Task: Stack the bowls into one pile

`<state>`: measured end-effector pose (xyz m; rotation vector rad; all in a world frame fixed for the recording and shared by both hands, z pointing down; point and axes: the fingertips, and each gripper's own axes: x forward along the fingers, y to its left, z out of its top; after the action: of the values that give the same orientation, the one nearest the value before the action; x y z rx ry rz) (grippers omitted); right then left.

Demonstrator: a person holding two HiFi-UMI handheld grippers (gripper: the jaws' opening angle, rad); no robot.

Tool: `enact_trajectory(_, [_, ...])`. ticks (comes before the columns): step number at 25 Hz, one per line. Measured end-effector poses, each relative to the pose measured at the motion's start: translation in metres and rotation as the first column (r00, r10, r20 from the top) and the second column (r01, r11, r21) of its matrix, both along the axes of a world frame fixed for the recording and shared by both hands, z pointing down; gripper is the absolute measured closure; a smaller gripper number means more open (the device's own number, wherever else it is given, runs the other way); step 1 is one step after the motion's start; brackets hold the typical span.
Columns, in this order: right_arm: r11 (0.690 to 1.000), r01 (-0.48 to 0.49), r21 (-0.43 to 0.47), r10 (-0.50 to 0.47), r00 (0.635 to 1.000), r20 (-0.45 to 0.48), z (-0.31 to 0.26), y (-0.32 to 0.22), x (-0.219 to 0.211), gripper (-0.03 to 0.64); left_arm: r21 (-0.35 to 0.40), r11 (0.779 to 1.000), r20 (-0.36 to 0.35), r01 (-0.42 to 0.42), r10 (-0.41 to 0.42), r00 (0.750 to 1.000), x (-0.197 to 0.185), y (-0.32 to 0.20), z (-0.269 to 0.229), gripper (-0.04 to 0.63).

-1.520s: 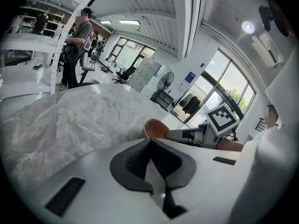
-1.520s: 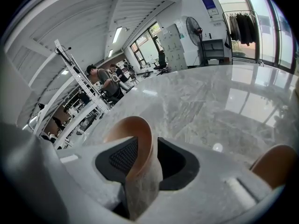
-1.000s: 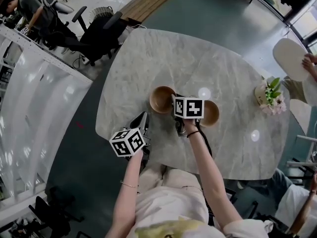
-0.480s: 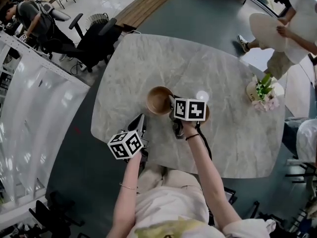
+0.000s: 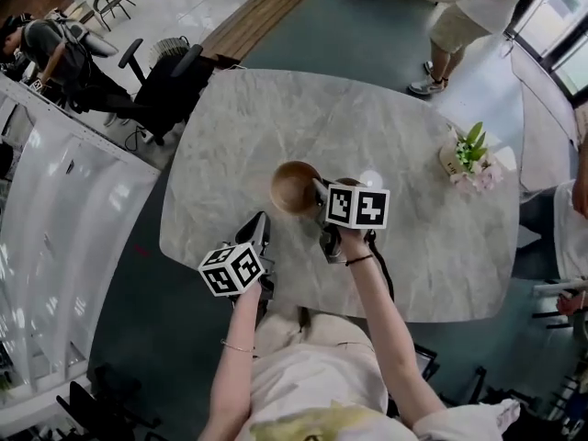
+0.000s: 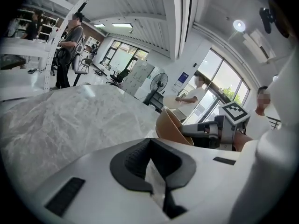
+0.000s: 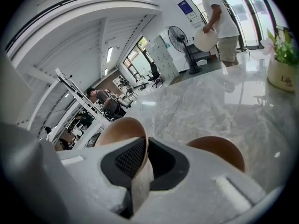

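— What does your right gripper [image 7: 142, 146] have?

— It is clamped on the rim of 1 tan bowl [image 7: 119, 129]. The thin wall runs straight down between my 2 black pads, 1 pad inside the bowl and 1 outside.

— Where is that bowl on the table [image 5: 276, 127]?

— Close to the table's middle, a little toward my edge. It is tilted, with its mouth turned to the table's left side. I cannot tell whether its base touches the table top.

— And the other one?

— The second bowl [image 7: 219, 150] sits just beside the first, on the side toward the table's right end. My right gripper's body covers most of it, so only a rounded brown part shows above it. In the head view the marker cube hides nearly all of it.

— So they are not stacked?

— No, the 2 bowls are side by side, not nested.

— Your left gripper [image 5: 261, 220]?

— It is at the table's near edge, left of the tan bowl and apart from it. Its jaws are together at the tips with nothing between them.

— Anything else on the table?

— 1 flower pot [image 5: 467, 159] near the table's far right corner, well apart from both bowls.
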<state>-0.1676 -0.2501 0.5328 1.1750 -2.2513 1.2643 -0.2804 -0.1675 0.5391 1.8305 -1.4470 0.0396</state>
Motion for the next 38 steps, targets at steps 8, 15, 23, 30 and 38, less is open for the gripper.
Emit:
enact_trajectory(8, [0.997,-0.071,0.01,0.071,0.997,-0.01,-0.003,0.009,0.051,0.589,0.007,0.997,0.001,-0.07,0.07,0.998,0.037,0.003,-0.001,0.595])
enact_trajectory(15, [0.992,-0.126,-0.001,0.126,0.99,-0.057,0.011,0.014,0.093,0.589,0.003,0.993,0.001,-0.12,0.12,0.993,0.065,0.006,0.002,0.595])
enact_trajectory(23, [0.983,-0.182,-0.024,0.176,0.974,-0.146,0.038,0.017,0.124,0.591,-0.022,0.986,0.001,-0.163,0.163,0.987,0.086,0.011,0.012,0.595])
enact_trajectory(30, [0.985,-0.172,0.0,0.167,0.958,-0.233,0.048,0.016,0.131,0.589,-0.045,0.984,0.001,-0.174,0.174,0.985,0.095,0.014,0.02,0.595])
enact_trajectory(38, [0.991,-0.123,0.046,0.132,0.936,-0.325,0.048,0.014,0.125,0.59,-0.051,0.984,-0.001,-0.169,0.169,0.986,0.097,0.016,0.022,0.595])
